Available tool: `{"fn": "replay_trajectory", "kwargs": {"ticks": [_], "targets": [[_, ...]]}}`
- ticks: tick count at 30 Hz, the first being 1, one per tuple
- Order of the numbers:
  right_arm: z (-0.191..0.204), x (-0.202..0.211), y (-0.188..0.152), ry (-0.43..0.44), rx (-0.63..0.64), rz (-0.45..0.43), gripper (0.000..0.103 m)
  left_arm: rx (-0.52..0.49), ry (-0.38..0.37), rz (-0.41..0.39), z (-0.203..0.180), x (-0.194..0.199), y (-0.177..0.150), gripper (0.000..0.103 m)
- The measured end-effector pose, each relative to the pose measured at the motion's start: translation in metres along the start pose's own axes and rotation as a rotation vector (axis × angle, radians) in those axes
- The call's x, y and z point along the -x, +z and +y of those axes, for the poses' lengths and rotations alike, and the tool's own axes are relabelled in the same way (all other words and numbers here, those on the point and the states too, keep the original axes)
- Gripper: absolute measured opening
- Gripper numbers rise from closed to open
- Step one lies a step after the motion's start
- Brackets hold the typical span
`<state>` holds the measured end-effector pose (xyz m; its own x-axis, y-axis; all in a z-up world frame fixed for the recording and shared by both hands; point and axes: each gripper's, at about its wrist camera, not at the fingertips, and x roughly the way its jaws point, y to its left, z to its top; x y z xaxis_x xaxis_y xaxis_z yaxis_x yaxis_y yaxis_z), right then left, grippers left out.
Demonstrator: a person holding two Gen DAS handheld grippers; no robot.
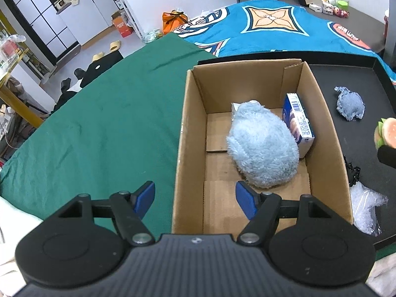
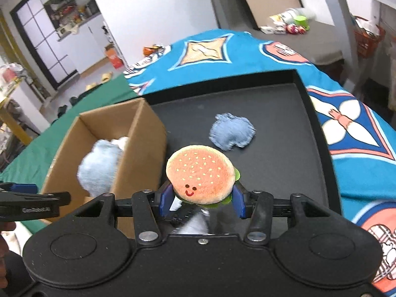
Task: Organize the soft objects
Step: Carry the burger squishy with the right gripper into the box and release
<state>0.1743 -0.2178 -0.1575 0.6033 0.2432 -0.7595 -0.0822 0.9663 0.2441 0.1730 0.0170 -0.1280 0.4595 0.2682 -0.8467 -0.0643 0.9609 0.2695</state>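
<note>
A plush burger (image 2: 200,174) with a smiling face is clamped between the blue pads of my right gripper (image 2: 201,201), lifted above the black tray (image 2: 284,178); its edge also shows in the left wrist view as the plush burger (image 1: 386,133). My left gripper (image 1: 195,198) hangs open and empty over the near left wall of the cardboard box (image 1: 188,133). Inside the box lie a fluffy light-blue plush (image 1: 262,146) and a blue carton (image 1: 299,121). A small blue-grey plush (image 2: 232,131) rests on the tray.
The box (image 2: 138,148) stands at the tray's left end, beside a green cloth (image 1: 99,128). Crumpled clear plastic (image 1: 366,208) and a black chain (image 1: 354,173) lie on the tray near the box. A blue patterned cloth (image 2: 358,163) surrounds the tray.
</note>
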Motion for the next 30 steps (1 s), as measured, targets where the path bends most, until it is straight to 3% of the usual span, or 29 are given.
{"fn": "replay_trajectory", "kwargs": {"ticks": [18,27,30], "targets": [[0.048,0.012,0.006,0.111,0.05,-0.065,0.048,0.055,-0.092,-0.018,0.026,-0.006,-0.008,0.067],[0.08,0.01,0.012,0.106,0.121,-0.068,0.048,0.099,-0.14,-0.021,0.037,-0.013,-0.01,0.047],[0.089,0.01,0.017,0.152,0.103,-0.039,0.048,0.106,-0.125,-0.015,0.038,-0.015,-0.013,0.038]]}}
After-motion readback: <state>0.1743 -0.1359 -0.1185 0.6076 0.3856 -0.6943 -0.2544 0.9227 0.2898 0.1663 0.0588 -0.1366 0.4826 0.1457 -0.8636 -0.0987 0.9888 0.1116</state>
